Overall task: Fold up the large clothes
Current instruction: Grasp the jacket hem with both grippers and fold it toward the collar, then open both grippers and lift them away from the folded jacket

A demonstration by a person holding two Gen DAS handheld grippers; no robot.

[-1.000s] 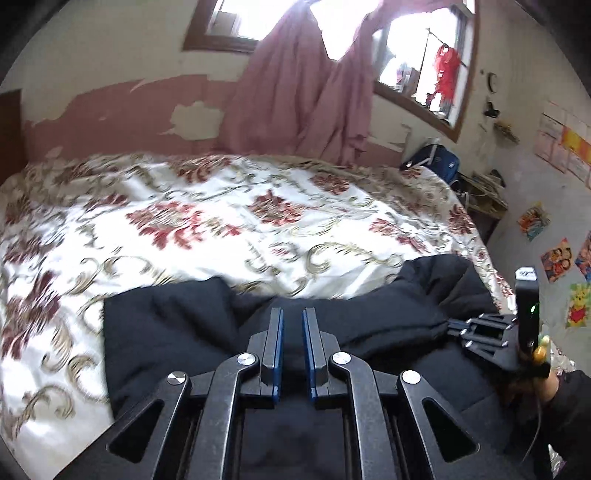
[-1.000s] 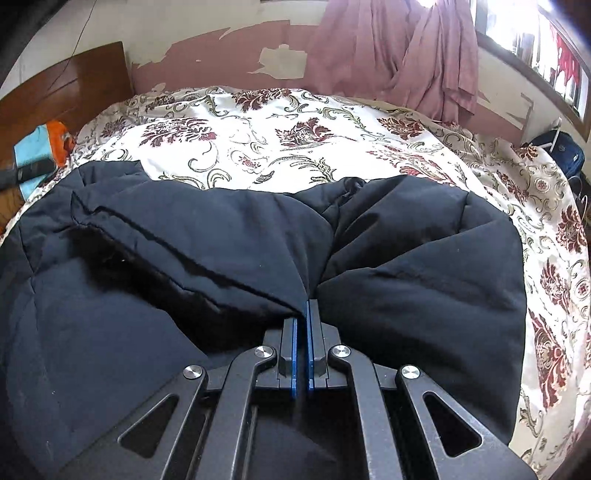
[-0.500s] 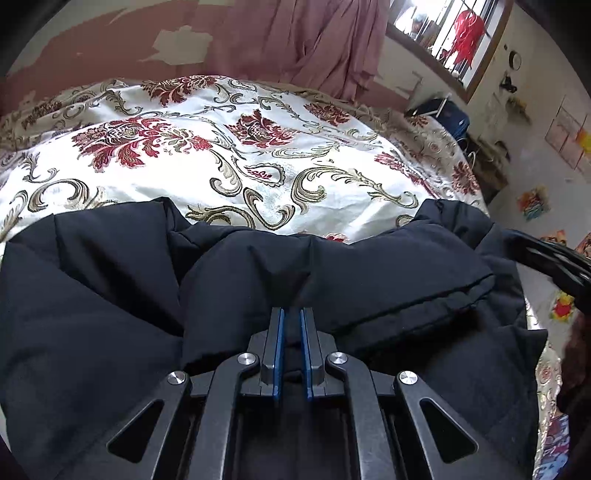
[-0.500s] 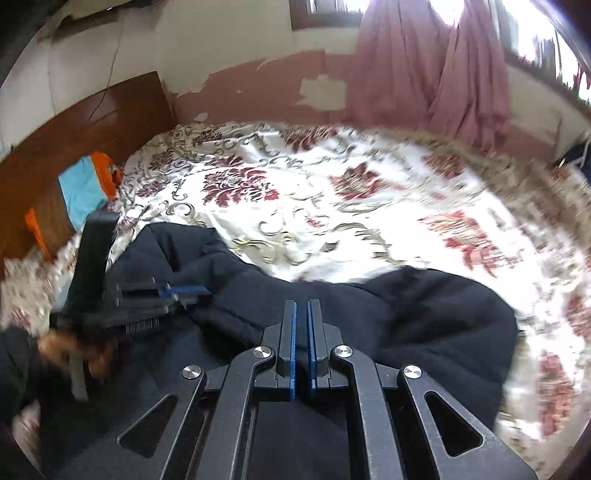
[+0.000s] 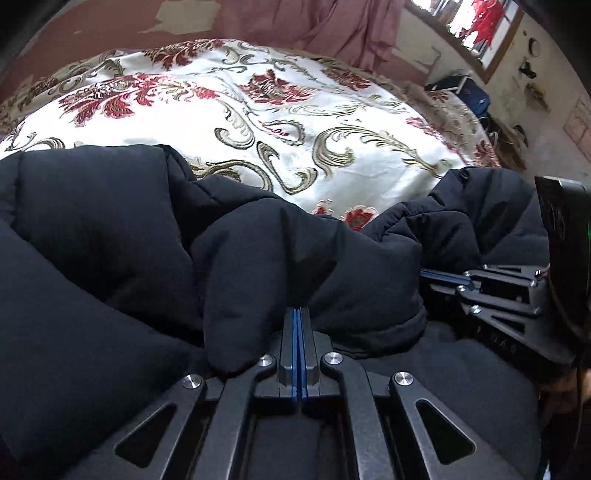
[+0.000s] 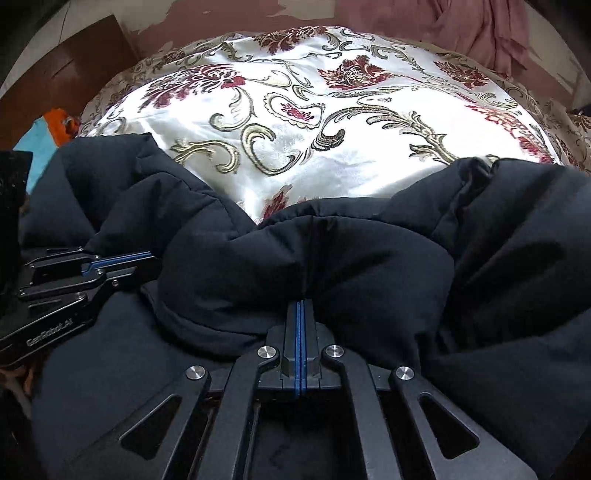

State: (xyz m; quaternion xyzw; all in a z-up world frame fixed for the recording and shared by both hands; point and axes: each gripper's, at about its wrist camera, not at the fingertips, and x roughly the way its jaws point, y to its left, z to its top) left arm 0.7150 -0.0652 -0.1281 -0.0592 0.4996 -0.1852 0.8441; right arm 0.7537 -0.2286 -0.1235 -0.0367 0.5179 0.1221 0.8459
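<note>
A black padded jacket (image 5: pixel 110 258) lies bunched on the near part of a floral bedspread (image 5: pixel 258 110). My left gripper (image 5: pixel 297 314) points steeply down, its jaws closing tight on a puckered fold of the jacket, with creases running out from the tips. Close to its right, my right gripper (image 5: pixel 439 276) reaches in sideways, its pads together. In the right wrist view the right gripper (image 6: pixel 301 306) is shut on another fold of the jacket (image 6: pixel 332 251). There the left gripper (image 6: pixel 144 256) lies close at the left, against the same bulge.
The bedspread (image 6: pixel 314 129) stretches far beyond the jacket. A wooden headboard (image 6: pixel 62 70) and orange and blue cloth (image 6: pixel 48 129) are at the far left. Pink curtains (image 5: pixel 325 22) hang at the back wall, and a window (image 5: pixel 476 26) and bags are at the right.
Both grippers have sunk onto the jacket and tilted further down. The left pads have closed their small gap onto a fold. The two grippers now sit close side by side.
</note>
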